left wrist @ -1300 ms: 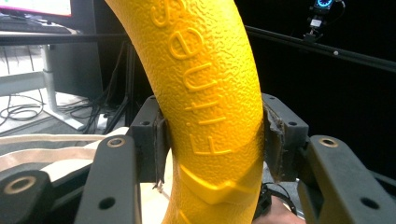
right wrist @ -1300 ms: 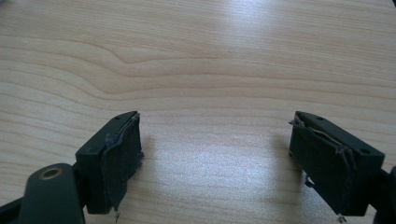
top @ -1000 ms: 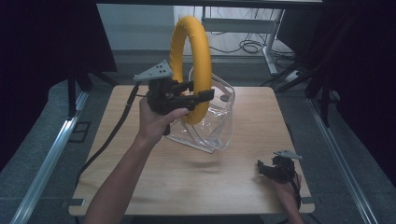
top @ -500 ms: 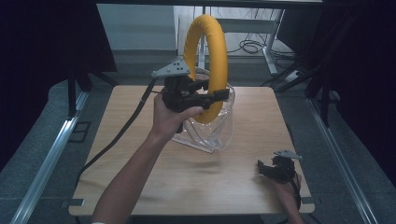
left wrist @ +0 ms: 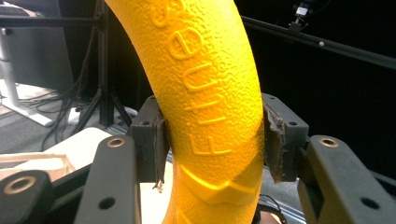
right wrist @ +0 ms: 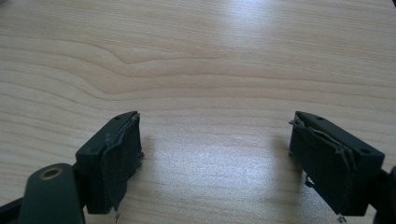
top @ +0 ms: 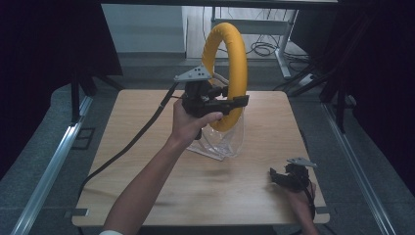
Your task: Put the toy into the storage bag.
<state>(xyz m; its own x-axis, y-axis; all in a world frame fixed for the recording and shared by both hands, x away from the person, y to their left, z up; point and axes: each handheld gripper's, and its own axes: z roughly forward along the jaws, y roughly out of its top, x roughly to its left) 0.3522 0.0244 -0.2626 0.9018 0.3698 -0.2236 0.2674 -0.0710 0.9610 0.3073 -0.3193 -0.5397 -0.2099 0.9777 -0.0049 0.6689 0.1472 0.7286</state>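
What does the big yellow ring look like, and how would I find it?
Look at the wooden table, then at the clear plastic container near its middle. Right above it, the left gripper holds the yellow ring upright, clamped on its lower part. It is the one bright yellow thing here, thick and bumpy, with raised letters along its side.

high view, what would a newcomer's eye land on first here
A big yellow ring stands upright above the middle of the wooden table, clamped at its lower part in the left gripper. Just beneath it sits a clear plastic container. At the near right corner, the right gripper rests with jaws open.
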